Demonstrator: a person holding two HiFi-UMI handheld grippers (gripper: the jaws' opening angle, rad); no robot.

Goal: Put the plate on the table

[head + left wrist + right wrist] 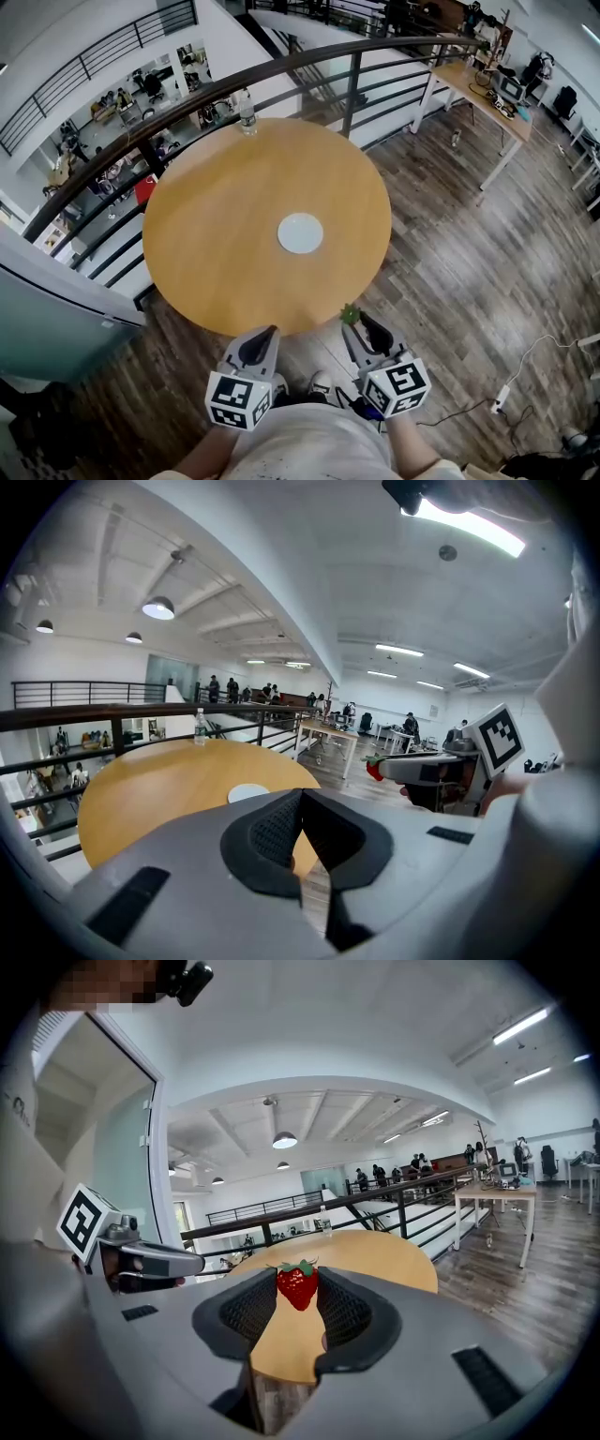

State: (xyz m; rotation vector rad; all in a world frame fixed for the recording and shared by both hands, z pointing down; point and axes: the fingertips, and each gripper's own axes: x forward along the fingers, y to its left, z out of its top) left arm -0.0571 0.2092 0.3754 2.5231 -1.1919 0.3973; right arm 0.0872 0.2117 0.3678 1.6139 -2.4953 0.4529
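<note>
Strawberry (297, 1285) is pinched at the tips of the right gripper (361, 325), left gripper (300, 801) is carried closed and empty beside it, and the white plate (300, 233) is seen ahead of both, already laid mid-table (216, 244), presumably to receive the fruit.

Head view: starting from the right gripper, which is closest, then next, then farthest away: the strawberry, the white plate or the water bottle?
1. The strawberry: pinched between the right gripper's jaws, over the near edge of the table.
2. The white plate: in the middle of the table.
3. The water bottle: standing at the table's far edge.
</note>
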